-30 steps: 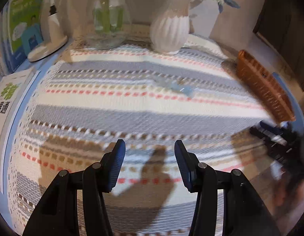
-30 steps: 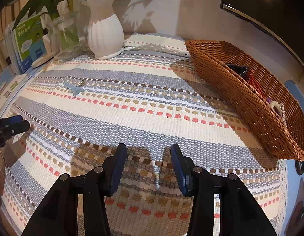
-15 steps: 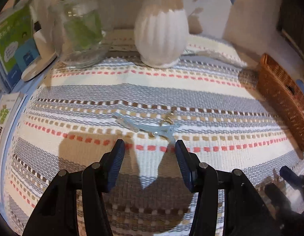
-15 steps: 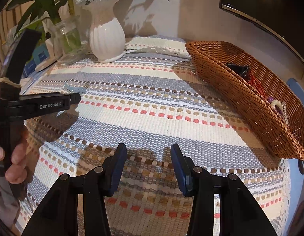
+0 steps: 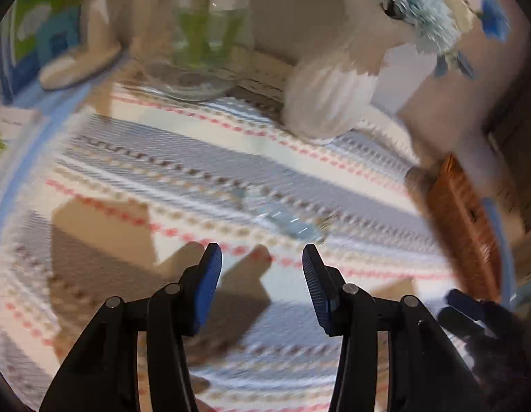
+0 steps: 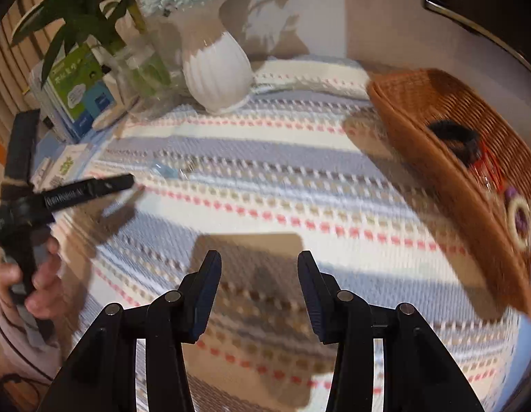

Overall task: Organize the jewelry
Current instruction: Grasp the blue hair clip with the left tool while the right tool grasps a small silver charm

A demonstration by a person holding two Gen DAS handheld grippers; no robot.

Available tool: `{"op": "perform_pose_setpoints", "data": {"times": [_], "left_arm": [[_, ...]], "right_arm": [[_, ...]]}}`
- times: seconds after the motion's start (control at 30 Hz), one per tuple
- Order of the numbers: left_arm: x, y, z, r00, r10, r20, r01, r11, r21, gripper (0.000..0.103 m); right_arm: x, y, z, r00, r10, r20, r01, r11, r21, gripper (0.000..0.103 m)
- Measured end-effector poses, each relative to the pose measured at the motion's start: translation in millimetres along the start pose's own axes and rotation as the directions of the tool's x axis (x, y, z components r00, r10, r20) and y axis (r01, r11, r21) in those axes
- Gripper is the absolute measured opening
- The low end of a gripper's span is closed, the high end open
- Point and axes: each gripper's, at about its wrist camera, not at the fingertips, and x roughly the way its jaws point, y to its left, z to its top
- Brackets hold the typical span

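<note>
A pale blue hair clip (image 5: pixel 286 223) lies on the striped cloth (image 5: pixel 196 158), a little ahead of my open, empty left gripper (image 5: pixel 262 267); the view is blurred. The clip also shows in the right wrist view (image 6: pixel 167 171), just past the left gripper's fingers (image 6: pixel 111 183). My right gripper (image 6: pixel 258 274) is open and empty above the cloth (image 6: pixel 300 189). The wicker basket (image 6: pixel 420 130) at the right holds a black band (image 6: pixel 454 137), red beads (image 6: pixel 488 168) and a pale bracelet (image 6: pixel 519 219). The basket's end shows in the left wrist view (image 5: pixel 461 223).
A white ribbed vase (image 6: pixel 215 68) with pale blue flowers and a glass jar (image 6: pixel 145 72) with green stems stand at the back. A green and blue book (image 6: pixel 83 86) and a white lamp base (image 5: pixel 80 61) stand at the back left. A dark screen (image 6: pixel 488 7) hangs at upper right.
My left gripper has moved forward over the cloth toward the blue clip and tilted. My right gripper has drawn back and turned a little to the left.
</note>
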Motion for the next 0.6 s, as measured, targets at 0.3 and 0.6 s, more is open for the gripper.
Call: {"op": "perform_pose_setpoints", "data": {"times": [0.3, 0.6], "left_arm": [[30.8, -1.0, 20.3, 1.000, 0.017, 0.007, -0.016, 0.985, -0.172, 0.048], [41.3, -30.9, 13.6, 0.988, 0.150, 0.046, -0.149, 0.988, -0.025, 0.040]], "right_arm": [[56.0, 20.4, 61.7, 0.978, 0.209, -0.001, -0.209, 0.978, 0.010, 0.022], [91.3, 11.1, 62.1, 0.958, 0.285, 0.010, -0.285, 0.957, 0.054, 0.022]]}}
